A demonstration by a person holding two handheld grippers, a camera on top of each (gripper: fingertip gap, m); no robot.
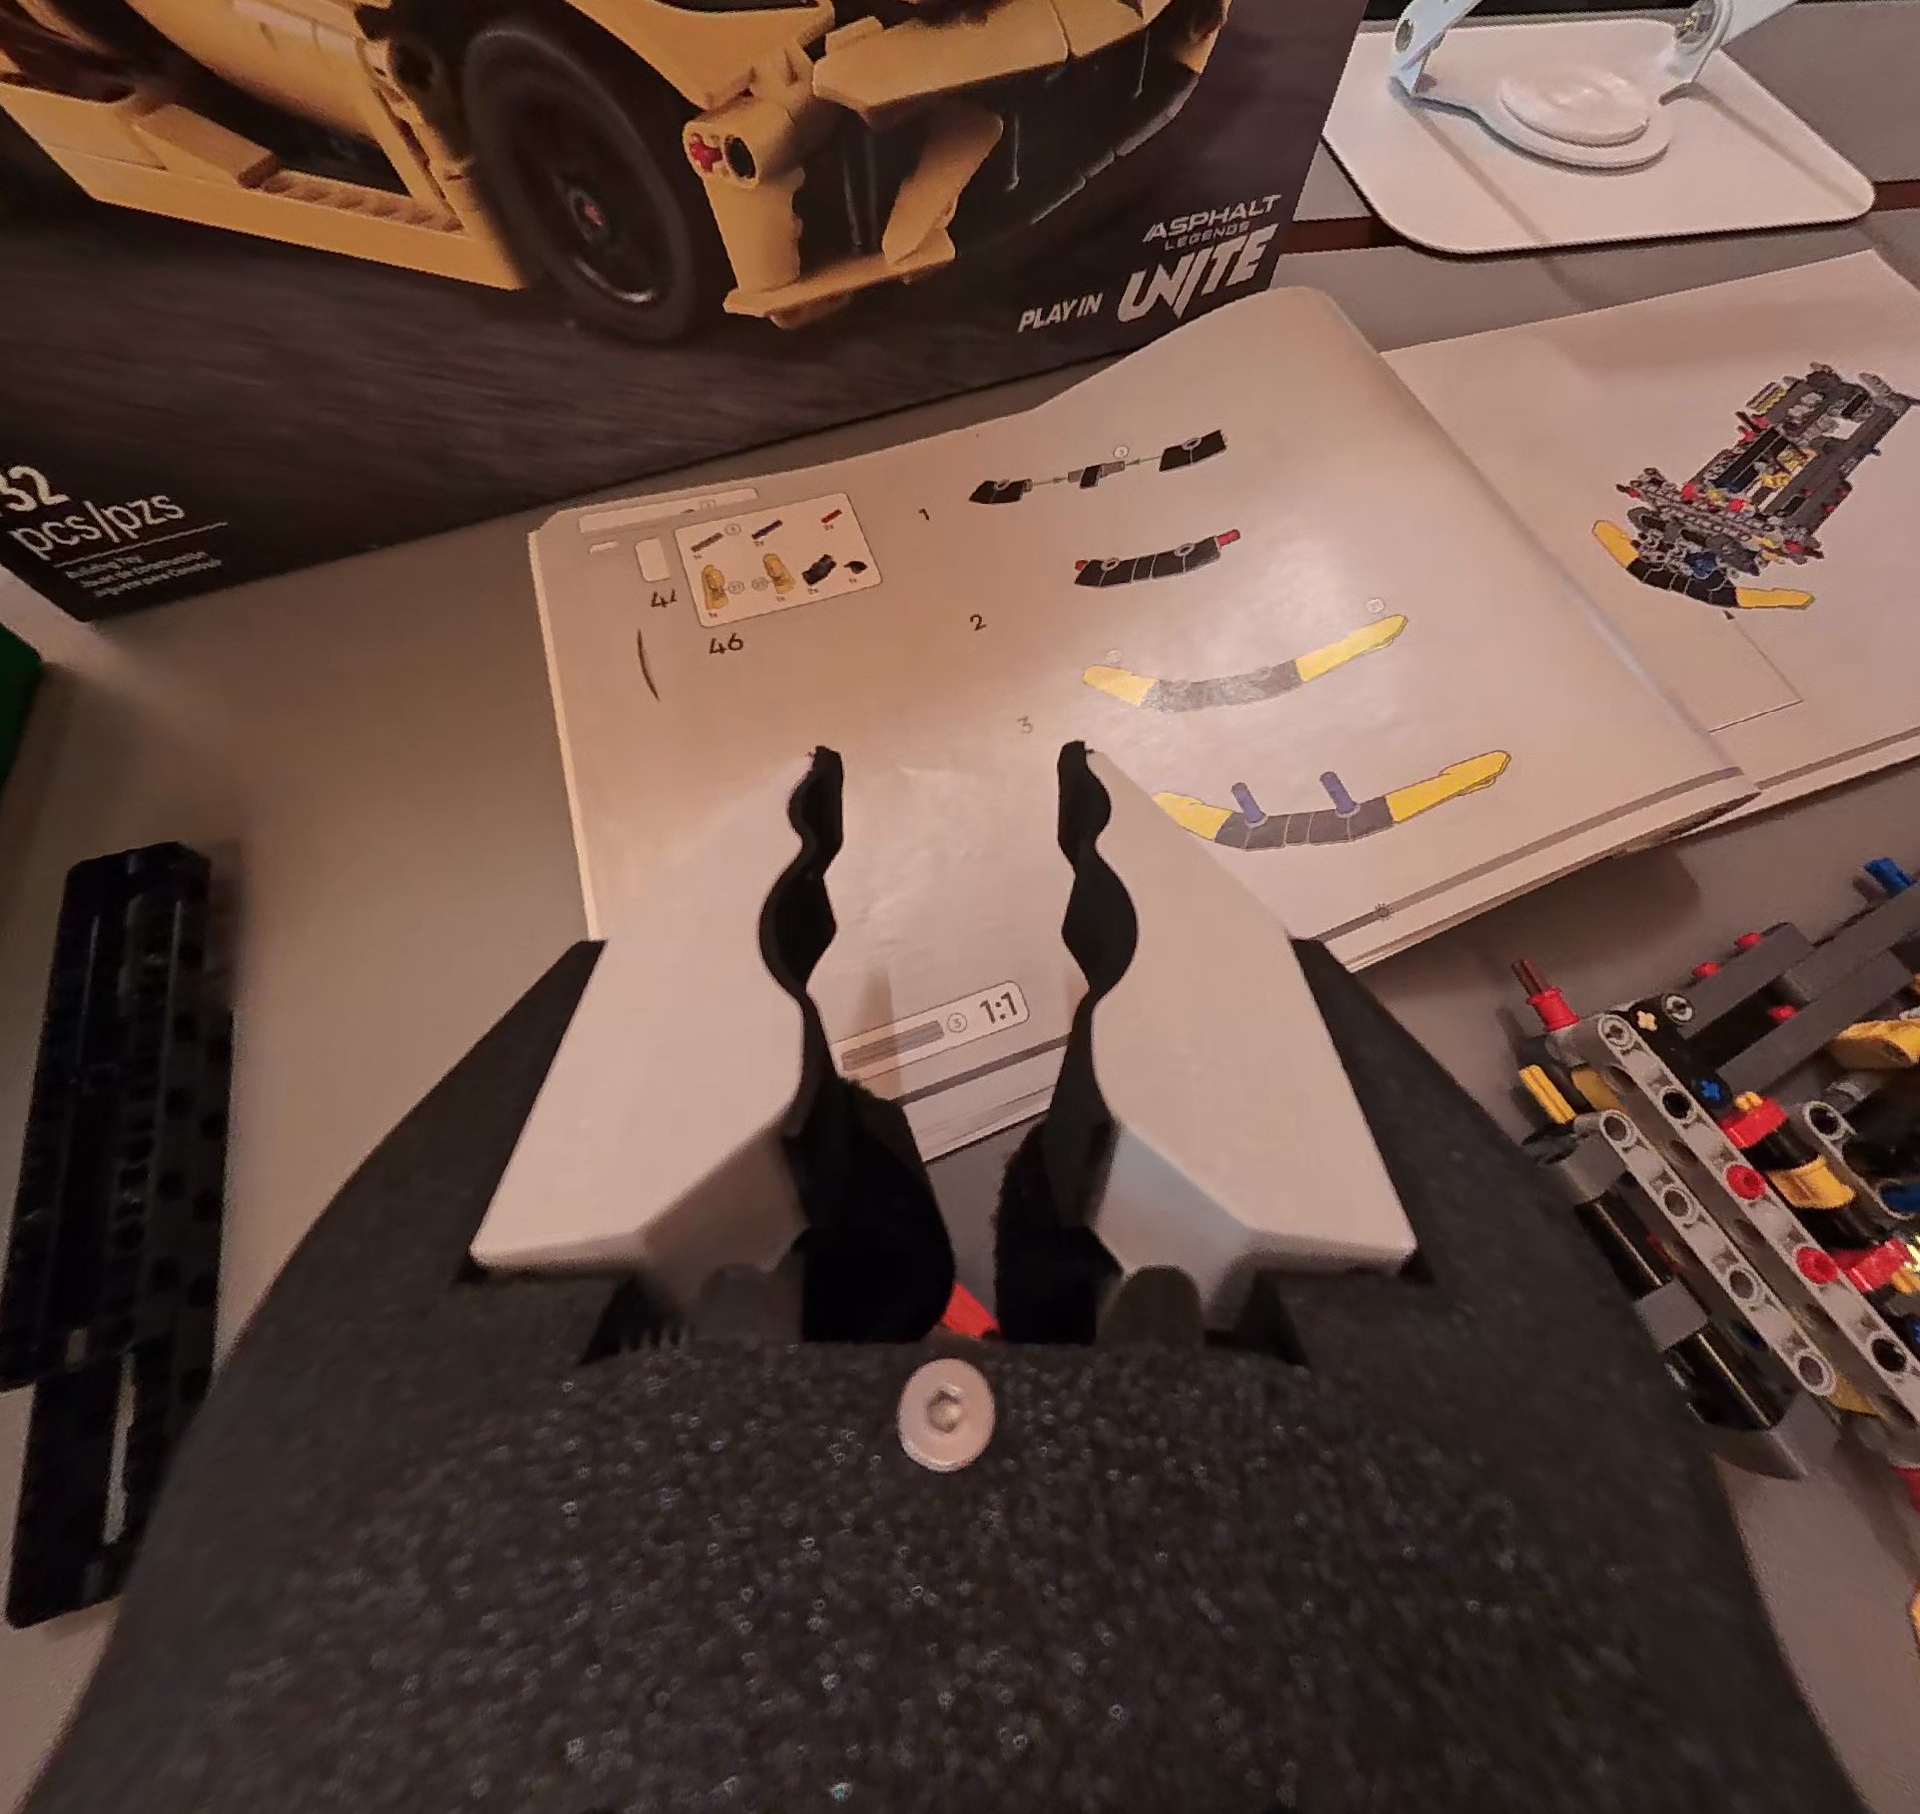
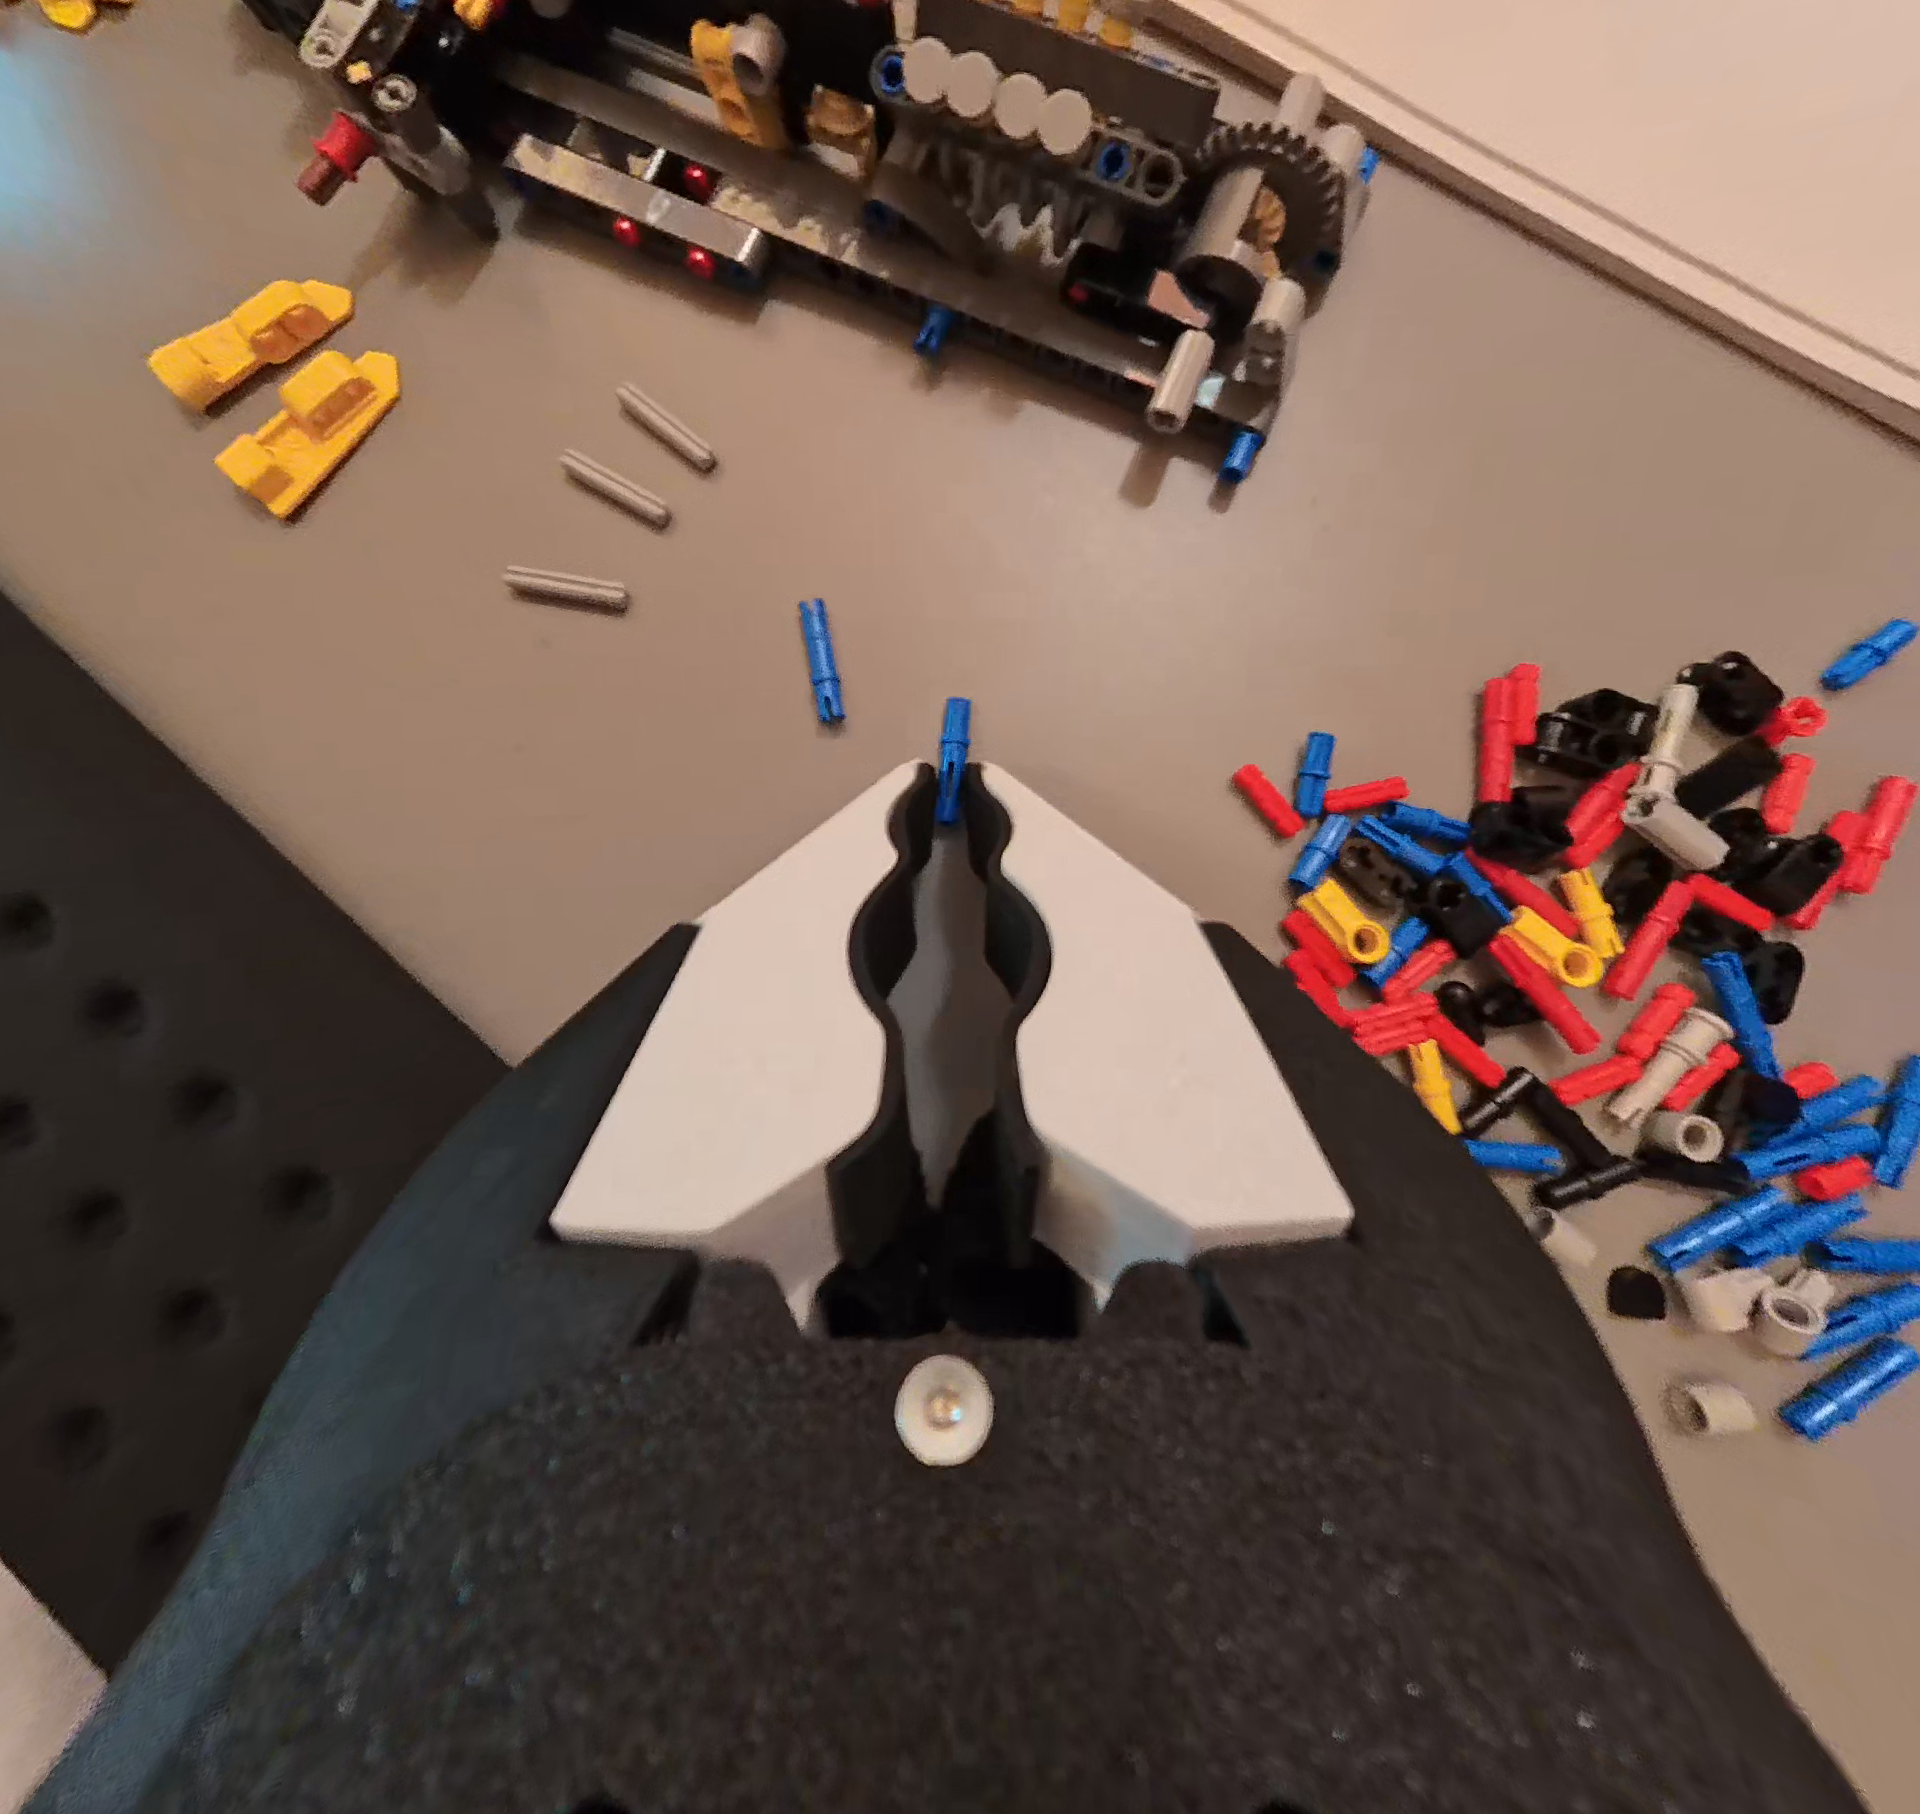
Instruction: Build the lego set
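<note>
The right hand-held gripper point(image 2: 952, 772) is closed on a blue pin point(image 2: 953, 754), which it holds at its tips above the grey table point(image 2: 1039, 559). The left hand-held gripper point(image 1: 948, 762) is open and empty over the open instruction booklet point(image 1: 1039, 642). The half-built lego model point(image 2: 831, 154) lies on the table, with another blue pin point(image 2: 821, 661), three grey axles point(image 2: 613, 491) and two yellow pieces point(image 2: 275, 393) near it. A pile of small pins point(image 2: 1621, 985) lies at the right. The set's box point(image 1: 623, 154) stands behind the booklet.
</note>
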